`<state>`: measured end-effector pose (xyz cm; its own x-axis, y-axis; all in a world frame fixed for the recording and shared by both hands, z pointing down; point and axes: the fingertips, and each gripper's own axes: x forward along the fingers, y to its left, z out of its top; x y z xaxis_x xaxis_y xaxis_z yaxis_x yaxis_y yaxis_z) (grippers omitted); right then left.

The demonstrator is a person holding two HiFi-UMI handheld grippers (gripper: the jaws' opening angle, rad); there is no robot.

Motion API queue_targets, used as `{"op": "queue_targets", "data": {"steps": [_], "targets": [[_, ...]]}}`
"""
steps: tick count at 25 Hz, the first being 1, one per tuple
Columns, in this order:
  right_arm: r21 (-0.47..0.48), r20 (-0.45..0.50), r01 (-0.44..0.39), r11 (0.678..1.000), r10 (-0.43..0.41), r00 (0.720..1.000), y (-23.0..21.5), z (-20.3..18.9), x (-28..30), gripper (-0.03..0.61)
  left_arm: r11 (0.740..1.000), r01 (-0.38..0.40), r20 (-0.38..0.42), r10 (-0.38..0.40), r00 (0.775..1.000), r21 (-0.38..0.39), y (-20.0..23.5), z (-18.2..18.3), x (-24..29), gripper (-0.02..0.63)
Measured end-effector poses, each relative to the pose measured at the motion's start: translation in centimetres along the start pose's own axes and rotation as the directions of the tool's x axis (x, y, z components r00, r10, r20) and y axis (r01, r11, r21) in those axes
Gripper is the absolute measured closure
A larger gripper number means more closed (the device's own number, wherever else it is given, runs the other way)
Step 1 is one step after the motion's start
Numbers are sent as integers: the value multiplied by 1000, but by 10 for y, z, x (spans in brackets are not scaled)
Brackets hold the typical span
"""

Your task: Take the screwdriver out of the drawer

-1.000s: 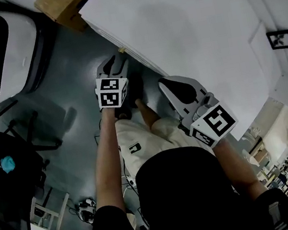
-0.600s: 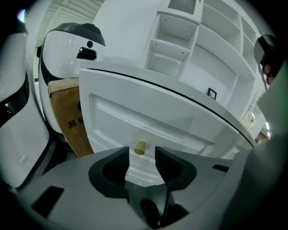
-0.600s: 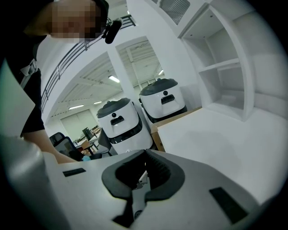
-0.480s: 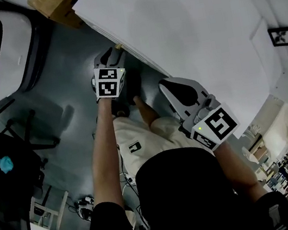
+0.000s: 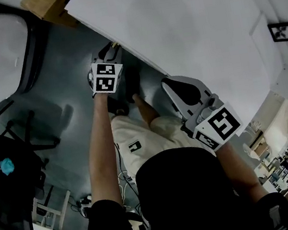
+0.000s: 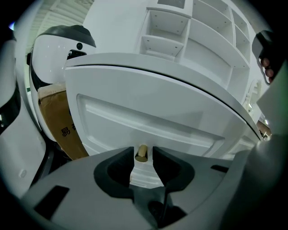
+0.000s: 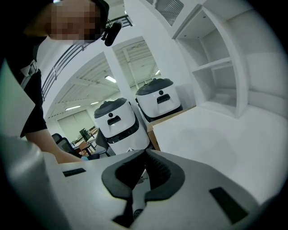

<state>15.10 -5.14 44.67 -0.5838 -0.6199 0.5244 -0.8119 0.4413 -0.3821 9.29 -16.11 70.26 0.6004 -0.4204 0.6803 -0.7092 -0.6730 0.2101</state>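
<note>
A white drawer front (image 6: 148, 121) sits under the edge of the white tabletop (image 5: 184, 33), with a small brass knob (image 6: 141, 153) on it. My left gripper (image 6: 143, 155) has its jaws on either side of that knob. They have just been closing, and a thin gap still shows on each side. In the head view the left gripper (image 5: 109, 53) is at the table's edge. My right gripper (image 5: 175, 87) hangs lower beside the person's leg; its jaws (image 7: 145, 155) are shut on nothing. No screwdriver is in view.
A brown cardboard box (image 6: 58, 126) stands left of the drawer, with white round-topped machines (image 7: 119, 126) behind it. White shelving (image 6: 189, 36) rises at the back of the table. A black chair (image 5: 9, 163) stands on the grey floor at the left.
My left gripper has moved forward to the table's edge, bringing its jaws round the knob. The right gripper has stayed where it was.
</note>
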Motion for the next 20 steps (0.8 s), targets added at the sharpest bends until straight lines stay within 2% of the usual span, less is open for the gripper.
{"op": "queue_targets", "data": {"steps": [7, 8, 13, 20], "targets": [[11, 5, 3, 1000, -4, 1000, 0, -1, -1, 560, 1000, 5, 7, -5, 1000, 2, 2, 1, 5, 502], [12, 5, 1, 1000, -1, 1000, 1, -1, -1, 560, 1000, 7, 3, -7, 1000, 7, 3, 0, 5, 522], [16, 7, -3, 1000, 3, 1000, 2, -3, -4, 560, 999, 40, -9, -40, 999, 14, 1, 0, 4, 523], [12, 4, -13, 1000, 13, 1000, 9, -6, -8, 560, 999, 38, -7, -38, 999, -5, 1, 0, 2, 525]]}}
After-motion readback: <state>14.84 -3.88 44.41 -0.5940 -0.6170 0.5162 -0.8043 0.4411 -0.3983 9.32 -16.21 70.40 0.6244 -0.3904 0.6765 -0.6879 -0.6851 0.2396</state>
